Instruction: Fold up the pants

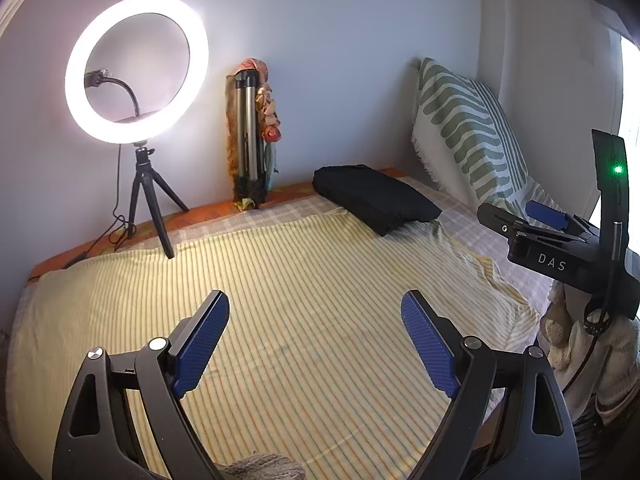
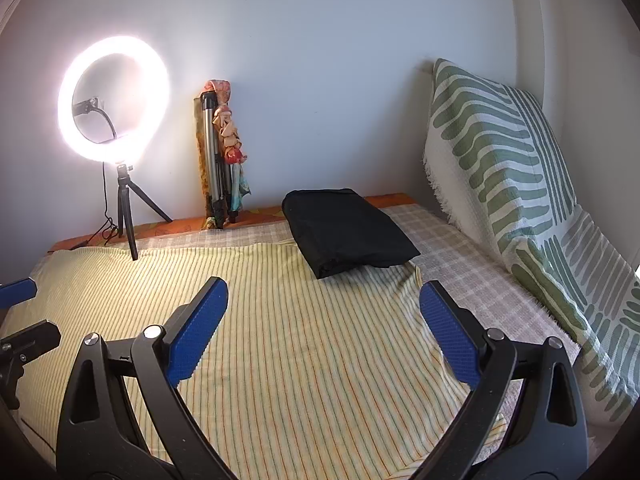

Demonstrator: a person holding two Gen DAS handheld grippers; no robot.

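Black pants lie folded in a compact bundle at the far side of the bed, on the edge of a yellow striped sheet; they also show in the right wrist view. My left gripper is open and empty, held above the sheet well short of the pants. My right gripper is open and empty too, above the sheet near the pants' front edge. The right gripper's body shows at the right edge of the left wrist view.
A lit ring light on a small tripod stands at the far left of the bed. A folded tripod with cloth on it leans on the wall. A green-patterned pillow stands along the right wall.
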